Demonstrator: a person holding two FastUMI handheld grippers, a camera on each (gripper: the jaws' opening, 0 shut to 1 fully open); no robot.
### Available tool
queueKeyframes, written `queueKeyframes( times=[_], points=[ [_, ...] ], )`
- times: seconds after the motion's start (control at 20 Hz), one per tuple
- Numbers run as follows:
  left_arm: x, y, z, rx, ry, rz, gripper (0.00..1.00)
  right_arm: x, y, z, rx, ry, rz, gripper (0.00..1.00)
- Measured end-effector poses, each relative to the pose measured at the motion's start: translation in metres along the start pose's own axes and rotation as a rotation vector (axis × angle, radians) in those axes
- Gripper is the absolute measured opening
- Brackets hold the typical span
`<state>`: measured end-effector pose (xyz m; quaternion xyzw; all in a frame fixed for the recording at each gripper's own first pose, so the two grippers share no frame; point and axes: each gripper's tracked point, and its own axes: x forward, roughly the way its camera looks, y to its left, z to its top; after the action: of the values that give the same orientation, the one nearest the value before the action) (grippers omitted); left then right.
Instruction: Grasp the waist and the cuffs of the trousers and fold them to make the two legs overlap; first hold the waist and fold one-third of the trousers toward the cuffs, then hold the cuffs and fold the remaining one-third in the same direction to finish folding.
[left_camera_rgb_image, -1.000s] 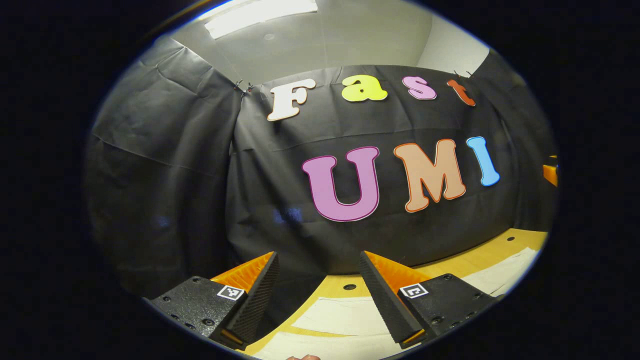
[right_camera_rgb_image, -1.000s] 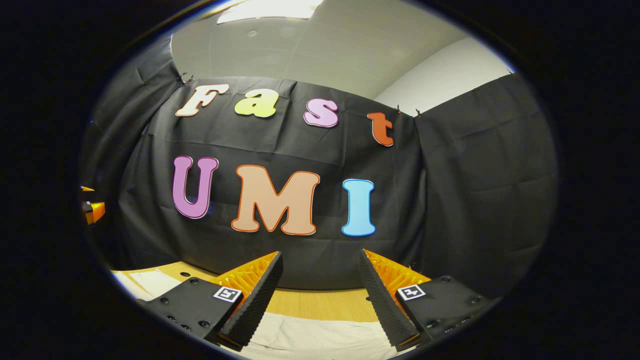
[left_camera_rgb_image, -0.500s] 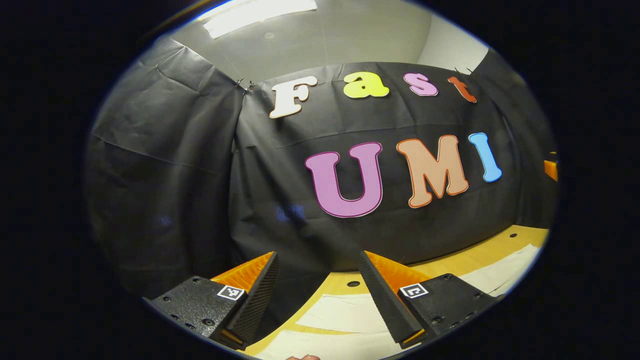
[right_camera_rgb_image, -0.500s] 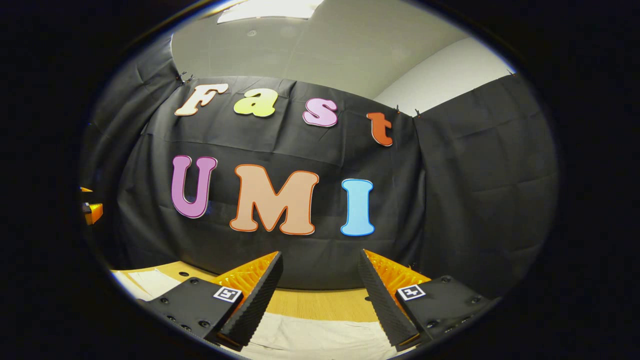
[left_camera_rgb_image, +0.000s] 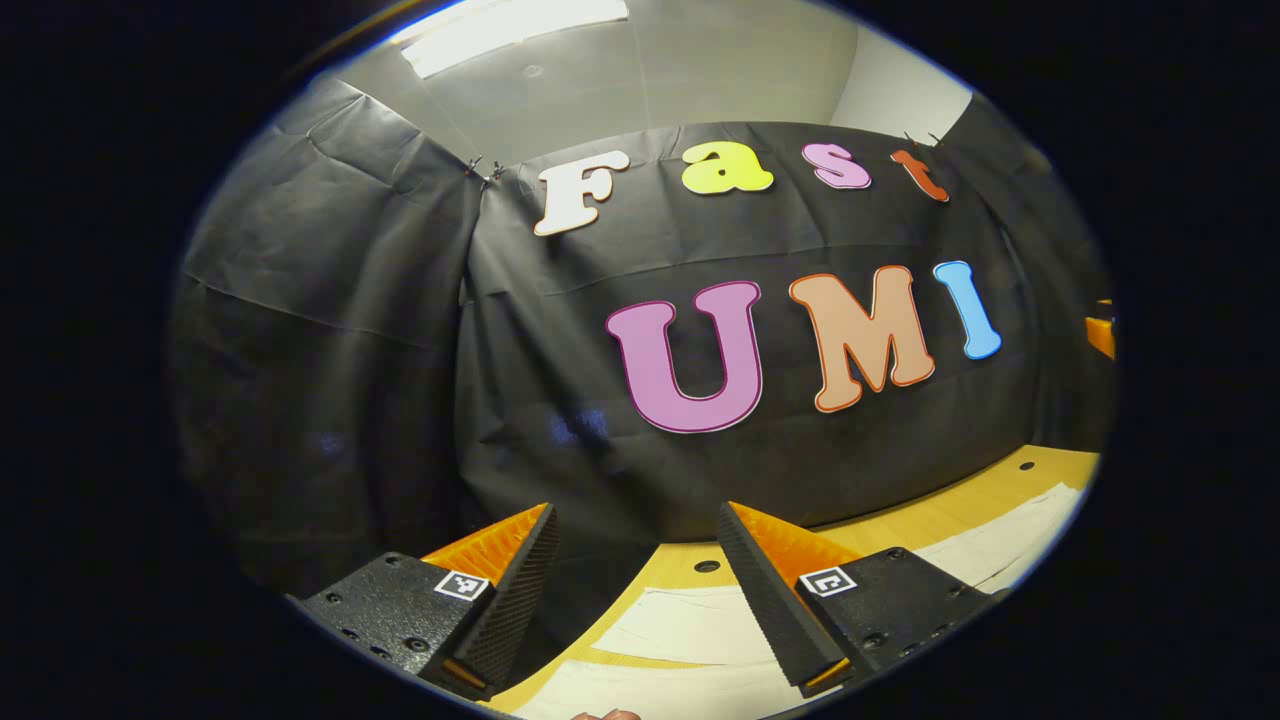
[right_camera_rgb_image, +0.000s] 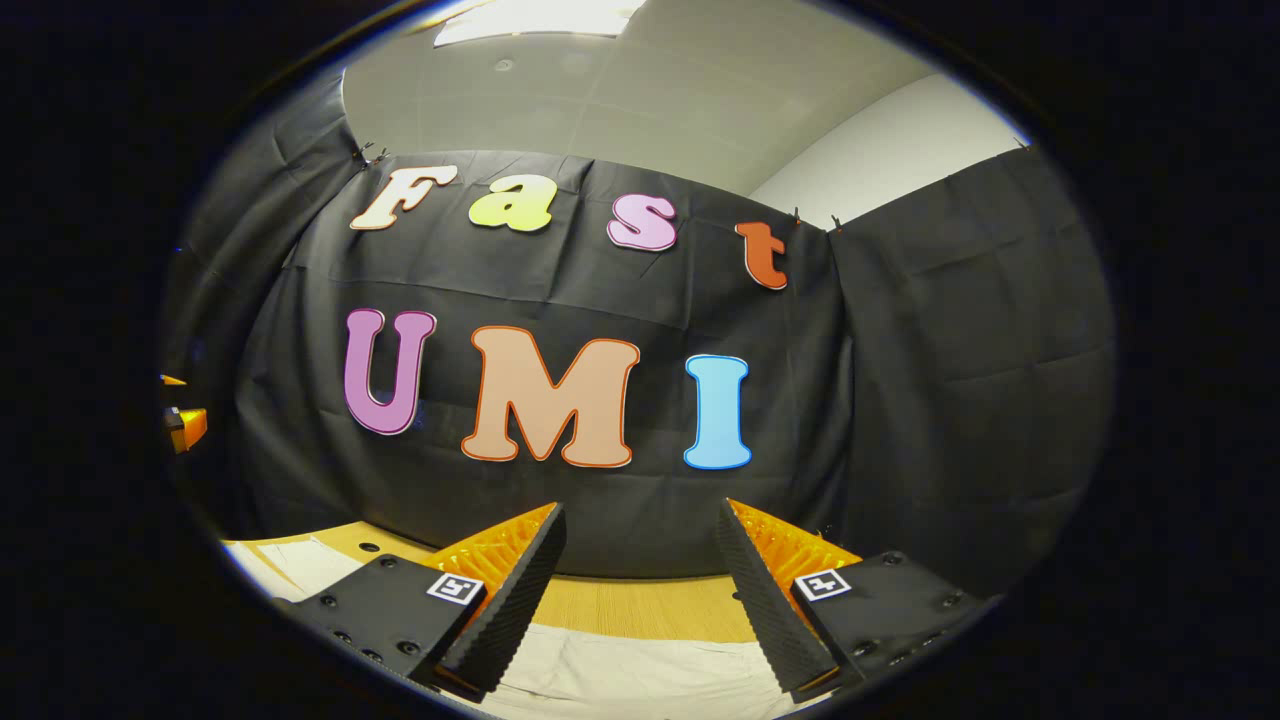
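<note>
Closest in, both sets of fingers are spread wide with nothing between them: the left gripper (left_camera_rgb_image: 635, 590) and the right gripper (right_camera_rgb_image: 640, 590) are both held up off the cloth, pointing at the back wall more than down.

The trousers (left_camera_rgb_image: 690, 625) are the pale cream fabric lying flat right under and just past the left gripper's tips; in the right gripper view the same cloth (right_camera_rgb_image: 640, 675) sits low between the fingers. I can't tell which end is the waist and which the cuffs from here. Looks like thin, light, floppy fabric, so I'd guess it sags and drags the moment you lift it, and a shallow pinch could slip off. Best bet is probably to bite well in at the corners of the waistband and at the cuff hems, where the seams give some thickness.

Under it is a yellowish wooden worktop (left_camera_rgb_image: 950, 515) with a few small dark holes, smooth enough that the cloth may slide.

Beyond that, black cloth hangs all round the booth (right_camera_rgb_image: 960, 380), with a pale ceiling and a light panel (left_camera_rgb_image: 510, 20) above.
</note>
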<state>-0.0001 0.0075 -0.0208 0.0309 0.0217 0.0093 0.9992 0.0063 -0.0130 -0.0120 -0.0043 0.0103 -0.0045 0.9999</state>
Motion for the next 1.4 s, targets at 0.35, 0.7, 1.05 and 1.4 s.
queueKeyframes(
  times=[0.35,0.7,1.05,1.4],
  points=[
    [-0.004,0.002,-0.023,0.057,0.026,-0.02,0.96,0.005,-0.002,-0.002,0.005,0.0,-0.001,0.97],
    [-0.022,-0.004,-0.07,0.311,0.113,-0.175,0.96,0.004,-0.003,-0.012,0.007,0.015,0.004,0.97],
    [-0.068,-0.011,-0.139,0.554,0.258,-0.383,0.96,0.003,-0.006,-0.031,0.005,0.05,0.009,0.97],
    [-0.112,0.004,-0.208,0.66,0.444,-0.526,0.97,0.003,-0.001,-0.05,-0.003,0.091,0.034,0.97]
  ],
)
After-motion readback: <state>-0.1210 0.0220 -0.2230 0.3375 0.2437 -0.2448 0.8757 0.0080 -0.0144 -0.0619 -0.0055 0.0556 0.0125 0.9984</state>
